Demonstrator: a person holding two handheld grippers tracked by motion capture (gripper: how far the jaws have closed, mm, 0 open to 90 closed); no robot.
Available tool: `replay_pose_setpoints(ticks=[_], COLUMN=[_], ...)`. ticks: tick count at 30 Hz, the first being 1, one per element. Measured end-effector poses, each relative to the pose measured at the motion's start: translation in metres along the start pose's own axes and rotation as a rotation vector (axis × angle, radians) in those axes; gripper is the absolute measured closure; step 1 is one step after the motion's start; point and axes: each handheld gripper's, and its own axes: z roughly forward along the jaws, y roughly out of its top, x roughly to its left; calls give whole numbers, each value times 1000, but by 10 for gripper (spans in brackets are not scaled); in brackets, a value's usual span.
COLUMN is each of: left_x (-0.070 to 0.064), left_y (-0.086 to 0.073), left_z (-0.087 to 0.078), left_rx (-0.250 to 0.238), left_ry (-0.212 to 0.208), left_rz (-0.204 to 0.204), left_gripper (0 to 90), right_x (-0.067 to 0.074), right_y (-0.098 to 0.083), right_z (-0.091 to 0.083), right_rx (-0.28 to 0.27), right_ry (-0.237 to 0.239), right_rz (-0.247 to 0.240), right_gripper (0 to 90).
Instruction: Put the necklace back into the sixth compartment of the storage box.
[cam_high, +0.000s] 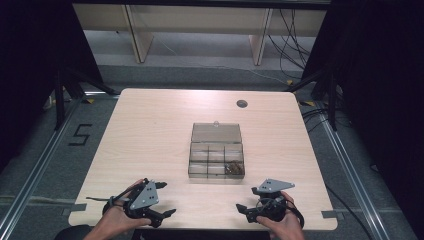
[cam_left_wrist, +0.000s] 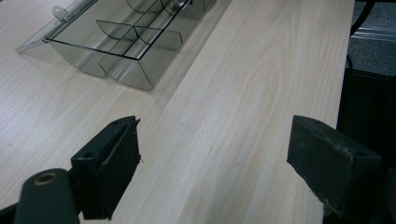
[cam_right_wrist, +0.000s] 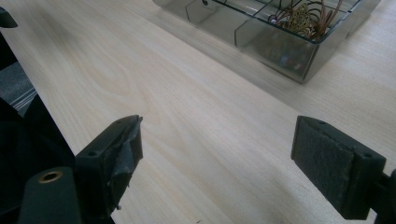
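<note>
Both claws gape; floor mark (cam_high: 80, 134) reads "5".

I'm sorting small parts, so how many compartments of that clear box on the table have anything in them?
1. The clear compartment box lies open, and the near right corner compartment holds a tangle of brownish wire-like bits. The other compartments look empty, though tiny parts could escape notice.

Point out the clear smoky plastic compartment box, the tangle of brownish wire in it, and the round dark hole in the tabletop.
Clear smoky plastic compartment box (cam_high: 199, 171), high view, its near-left wall.
Tangle of brownish wire (cam_right_wrist: 306, 17), right gripper view, middle of the coil.
Round dark hole (cam_high: 242, 103), high view, its centre.
</note>
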Motion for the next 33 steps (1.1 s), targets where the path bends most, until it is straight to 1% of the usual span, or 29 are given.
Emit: replay_pose_setpoints(ticks=[1, 2, 3, 4, 5, 6, 7, 8, 9, 10, 11, 12, 13, 14, 15, 16, 17, 18, 19, 21, 22, 23, 24, 25, 27, 28, 29, 31, 33], left_x=[0, 0, 0, 1, 1, 0, 0, 2, 1, 0, 0, 0, -1, 0, 0, 0, -1, -1, -1, -1, -1, -1, -2, -2, -2, -3, -1, -1, -3], left_y=[0, 0, 0, 0, 0, 0, 0, 0, 0, 0, 0, 0, 0, 0, 0, 0, 0, 0, 0, -1, 0, 0, 0, 0, 0, -1, -1, -1, -1], left_z=[0, 0, 0, -1, -1, 0, 0, -1, -1, 0, 0, 0, 1, 1, 1, 1, 1, 1, 1, 2, 1, 1, 2, 1, 3, 3, 2, 2, 4], left_rx=[3, 2, 3, 17, 16, 0, 2, 17, 17, 1, 6, 9, 2, 6, 6, 13, 7, 6, 5, 4, 12, 10, 1, 21, 12, 5, 18, 26, 1], left_ry=[0, 2, 0, 2, 2, 1, 1, 3, 2, 4, -6, -7, -4, -12, -13, -15, -10, -11, -9, -12, -17, -11, -11, -10, -16, -13, -15, -18, -22], left_rz=[3, 3, 3, 20, 18, 2, 2, 19, 19, 3, 4, 7, -1, 16, 12, 14, 14, 14, 14, 12, 16, 19, 10, 17, 15, 14, 32, 31, 3], left_gripper=[164, 164, 164, 164, 164, 164, 164, 164, 164, 164, 164, 164, 164, 164, 164, 164, 164, 164, 164, 164, 164, 164, 164, 164, 164, 164, 164, 164, 164], right_x=[0, 2, 1, 1, 1, 0, 0, 1, 1, 2, 2, 3, 3, 4, 3, 3, 4, 4, 5, 8, 6, 6, 6, 7, 8, 8, 8, 9, 9], right_y=[0, -1, -1, -1, -2, -2, -2, -3, -3, -3, -4, -4, -4, -4, -5, -5, -5, -6, -6, -7, -7, -8, -8, -9, -10, -11, -11, -13, -15], right_z=[0, -1, 0, 0, 0, 1, 1, 0, 0, -1, -1, 0, -1, -1, -1, -1, -1, 0, -2, -2, -2, -2, -2, -3, -4, -5, -5, -5, -5], right_rx=[3, 9, 3, 3, -1, 3, 3, 6, 6, 6, 6, 3, 2, 6, 0, 0, 3, -2, 0, 6, 4, 7, -2, -2, 6, 1, 1, 4, 7], right_ry=[3, 5, 1, 1, -2, 28, 28, -1, -1, -2, -2, -1, 1, 1, 1, 1, 3, 20, -3, 8, -2, 3, 9, -8, -5, -8, -6, -12, 0], right_rz=[4, 22, 3, 3, 2, -4, -4, -2, -2, 1, 1, -1, 0, 8, -8, -8, -4, -1, -1, 26, 2, 2, -17, -2, 5, -2, 1, -3, -1], right_gripper=[171, 171, 171, 171, 171, 171, 171, 172, 172, 172, 172, 173, 173, 173, 173, 173, 173, 173, 173, 173, 174, 173, 174, 174, 174, 174, 174, 173, 173])
